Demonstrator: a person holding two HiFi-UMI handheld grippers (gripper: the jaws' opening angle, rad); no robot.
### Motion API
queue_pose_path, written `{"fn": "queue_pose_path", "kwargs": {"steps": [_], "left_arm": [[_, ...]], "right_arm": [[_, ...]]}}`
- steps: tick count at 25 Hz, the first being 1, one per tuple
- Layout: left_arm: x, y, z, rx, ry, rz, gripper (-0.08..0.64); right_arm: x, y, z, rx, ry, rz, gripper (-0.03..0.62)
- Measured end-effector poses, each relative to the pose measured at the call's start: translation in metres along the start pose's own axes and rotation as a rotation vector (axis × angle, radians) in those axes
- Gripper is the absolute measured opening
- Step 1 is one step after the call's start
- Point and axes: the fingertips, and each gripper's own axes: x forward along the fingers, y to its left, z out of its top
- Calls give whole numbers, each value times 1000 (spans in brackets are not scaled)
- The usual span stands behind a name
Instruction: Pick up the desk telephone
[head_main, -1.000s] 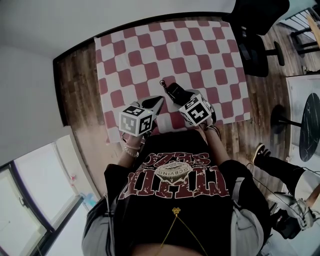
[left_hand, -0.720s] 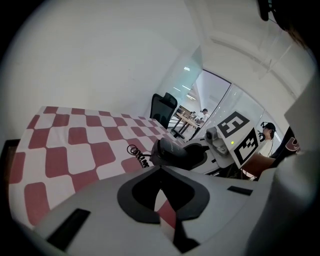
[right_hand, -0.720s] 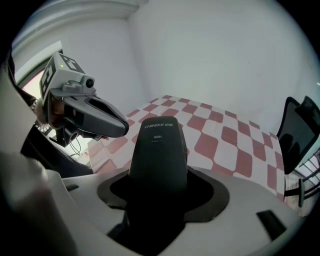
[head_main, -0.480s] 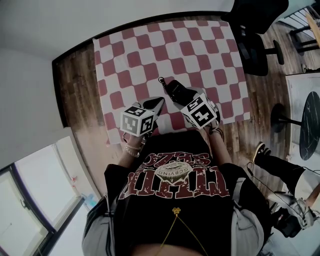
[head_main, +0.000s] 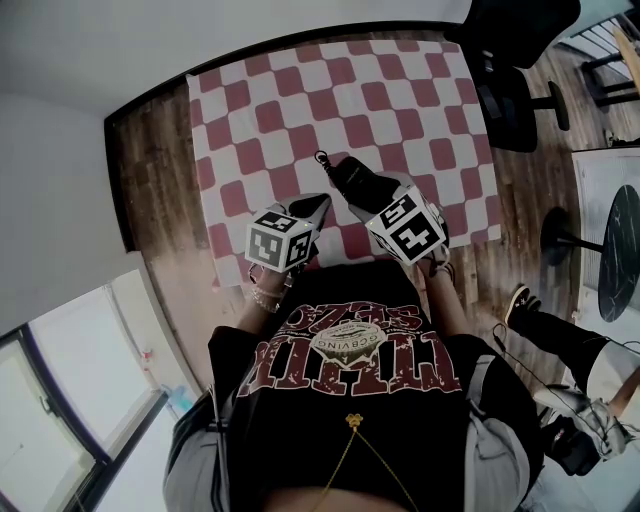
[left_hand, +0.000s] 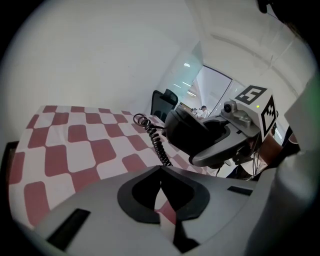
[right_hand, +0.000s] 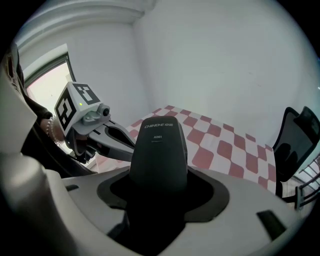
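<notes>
The black telephone (head_main: 355, 180) with a coiled cord (head_main: 322, 158) is in my right gripper (head_main: 375, 197), which is shut on its near end over the front of the red-and-white checked table (head_main: 300, 110). In the right gripper view the telephone (right_hand: 159, 150) stands up between the jaws of that gripper (right_hand: 159, 177). The left gripper view shows the telephone (left_hand: 187, 132) raised, its cord (left_hand: 152, 137) trailing to the cloth. My left gripper (left_hand: 161, 172) is shut on nothing, just left of the phone (head_main: 312, 206).
A black office chair (head_main: 510, 70) stands off the table's right side. Dark wood floor (head_main: 150, 170) borders the table on the left. A round dark side table (head_main: 622, 255) and someone's shoe (head_main: 520, 300) are at the far right.
My right gripper has drawn slightly right and toward me with the telephone. The left gripper has hardly shifted.
</notes>
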Motion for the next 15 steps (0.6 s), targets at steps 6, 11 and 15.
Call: {"fn": "queue_pose_path", "kwargs": {"steps": [6, 11, 15], "left_arm": [[5, -4, -5, -3, 14, -11, 8], [6, -4, -9, -10, 25, -21, 8], [7, -3, -10, 7, 33, -11, 8]], "right_arm": [[-17, 5, 11, -9, -14, 2, 279], [-33, 10, 22, -20, -35, -3, 279], [-42, 14, 32, -31, -50, 5, 279]]}}
